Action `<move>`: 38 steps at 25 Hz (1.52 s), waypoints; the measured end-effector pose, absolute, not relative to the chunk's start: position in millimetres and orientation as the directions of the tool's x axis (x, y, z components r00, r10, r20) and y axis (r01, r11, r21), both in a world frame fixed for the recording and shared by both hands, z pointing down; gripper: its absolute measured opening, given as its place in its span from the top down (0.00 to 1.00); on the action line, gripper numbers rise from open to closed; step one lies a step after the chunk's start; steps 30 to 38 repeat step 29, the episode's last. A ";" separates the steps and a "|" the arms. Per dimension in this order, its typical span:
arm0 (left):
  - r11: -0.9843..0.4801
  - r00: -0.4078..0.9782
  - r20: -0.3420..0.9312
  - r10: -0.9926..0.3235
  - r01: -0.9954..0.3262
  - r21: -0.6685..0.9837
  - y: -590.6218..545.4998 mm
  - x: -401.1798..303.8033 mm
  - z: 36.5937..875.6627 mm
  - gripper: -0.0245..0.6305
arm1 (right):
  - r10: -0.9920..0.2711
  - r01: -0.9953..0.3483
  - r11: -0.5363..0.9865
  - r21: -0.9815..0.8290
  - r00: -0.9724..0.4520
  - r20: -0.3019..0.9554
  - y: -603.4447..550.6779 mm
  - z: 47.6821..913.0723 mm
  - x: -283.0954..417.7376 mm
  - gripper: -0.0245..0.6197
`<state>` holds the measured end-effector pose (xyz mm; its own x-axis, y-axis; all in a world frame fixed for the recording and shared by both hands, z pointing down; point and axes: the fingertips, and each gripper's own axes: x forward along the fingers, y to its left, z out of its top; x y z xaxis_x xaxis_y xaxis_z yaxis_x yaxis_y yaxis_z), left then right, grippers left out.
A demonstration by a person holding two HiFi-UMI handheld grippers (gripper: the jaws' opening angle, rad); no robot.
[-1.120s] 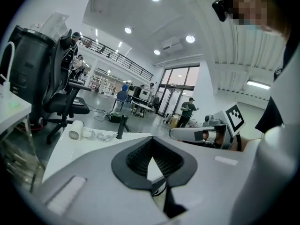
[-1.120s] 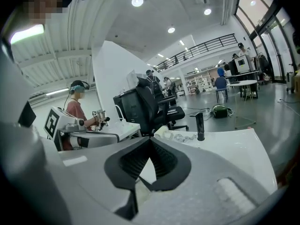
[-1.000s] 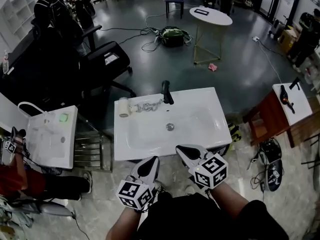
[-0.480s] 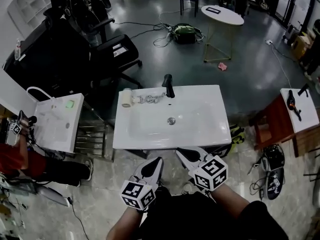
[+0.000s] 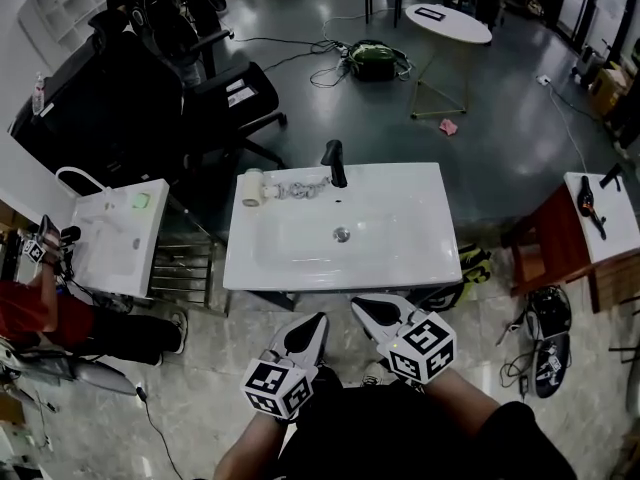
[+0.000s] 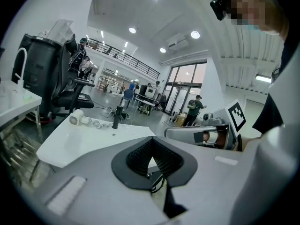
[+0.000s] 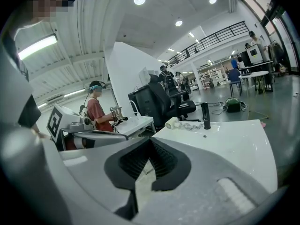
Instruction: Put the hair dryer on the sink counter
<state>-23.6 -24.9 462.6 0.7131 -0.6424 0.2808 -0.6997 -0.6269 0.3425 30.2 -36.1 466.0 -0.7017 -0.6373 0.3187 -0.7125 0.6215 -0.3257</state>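
Head view: left gripper (image 5: 311, 321), right gripper (image 5: 363, 302) closed near sink counter (image 5: 405, 260)

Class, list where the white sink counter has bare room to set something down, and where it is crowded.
Free: the back ledge right of the black faucet out to the sink counter's right edge; also the basin around the drain. Crowded: the back-left corner, where a white cylinder and coiled cord lie.

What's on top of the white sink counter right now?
On the sink counter: a black faucet at the back edge, what looks like a white hair dryer at the back left with its coiled cord beside it, and the drain. Nothing covers the top in the head view.
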 end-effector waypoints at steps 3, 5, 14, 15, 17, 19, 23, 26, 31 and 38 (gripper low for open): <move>-0.633 0.716 0.278 -0.640 -0.697 0.336 -24.4 -20.0 462.5 0.96 | -0.637 -0.714 0.621 -0.324 -0.700 0.322 -32.7 467.4 32.6 0.96; -0.637 0.718 0.277 -0.638 -0.695 0.334 -23.9 -17.3 461.5 0.96 | -0.638 -0.715 0.619 -0.324 -0.699 0.322 -31.0 467.7 34.4 0.96; -0.644 0.725 0.278 -0.630 -0.688 0.335 -17.4 -11.5 462.9 0.96 | -0.634 -0.711 0.620 -0.331 -0.703 0.322 -23.8 469.2 35.2 0.96; -0.643 0.725 0.278 -0.630 -0.688 0.335 -16.3 -11.1 463.2 0.96 | -0.632 -0.710 0.621 -0.332 -0.704 0.323 -22.9 470.1 35.3 0.96; -0.641 0.723 0.277 -0.633 -0.690 0.336 -14.6 -10.5 463.2 0.96 | -0.629 -0.709 0.623 -0.332 -0.705 0.326 -21.1 471.5 36.0 0.96; -0.640 0.721 0.278 -0.634 -0.692 0.335 -13.4 -10.2 462.9 0.96 | -0.628 -0.708 0.624 -0.331 -0.706 0.326 -20.1 470.9 37.0 0.96; -0.638 0.720 0.281 -0.635 -0.693 0.334 -11.2 -10.1 463.0 0.96 | -0.627 -0.707 0.627 -0.328 -0.707 0.326 -19.1 469.8 37.9 0.96; -0.637 0.719 0.280 -0.636 -0.694 0.334 -9.2 -10.3 463.8 0.96 | -0.624 -0.705 0.629 -0.328 -0.709 0.327 -17.0 471.1 37.1 0.96; -0.635 0.717 0.281 -0.638 -0.696 0.335 -7.5 -10.9 464.9 0.96 | -0.622 -0.702 0.633 -0.326 -0.712 0.327 -14.7 471.6 36.2 0.96; -0.635 0.717 0.281 -0.638 -0.696 0.335 -7.5 -10.9 464.9 0.96 | -0.622 -0.702 0.633 -0.326 -0.712 0.327 -14.7 471.6 36.2 0.96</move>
